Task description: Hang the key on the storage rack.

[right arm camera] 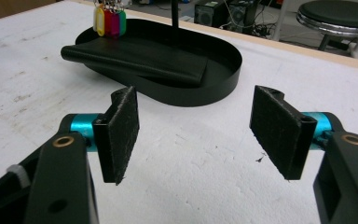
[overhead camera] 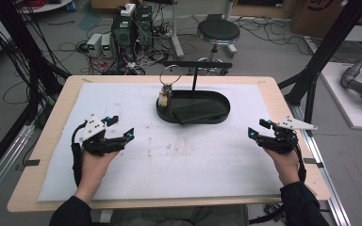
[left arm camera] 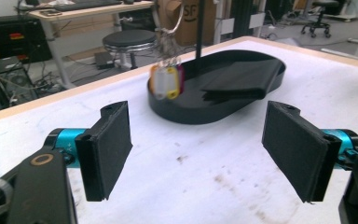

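A black oval tray (overhead camera: 226,106) stands at the far middle of the white mat (overhead camera: 179,160), with a thin upright stand (overhead camera: 195,77) rising from it. A key ring (overhead camera: 169,75) with coloured tags (overhead camera: 163,98) hangs at the tray's left end, and a flat black wallet (overhead camera: 200,112) lies inside. My left gripper (overhead camera: 121,126) rests at the left of the mat, open, nothing between its pads. My right gripper (overhead camera: 258,128) rests at the right, also open and empty. The left gripper (left arm camera: 198,149) faces the tags (left arm camera: 166,81) and tray (left arm camera: 182,114). The right gripper (right arm camera: 196,133) faces the wallet (right arm camera: 140,58) and tray (right arm camera: 205,95).
The mat covers most of a wooden table (overhead camera: 52,136). Beyond the far edge stand a round black stool (overhead camera: 218,32), computer cases (overhead camera: 132,28) and tangled cables on the floor. Black frame posts (overhead camera: 320,56) rise at the right.
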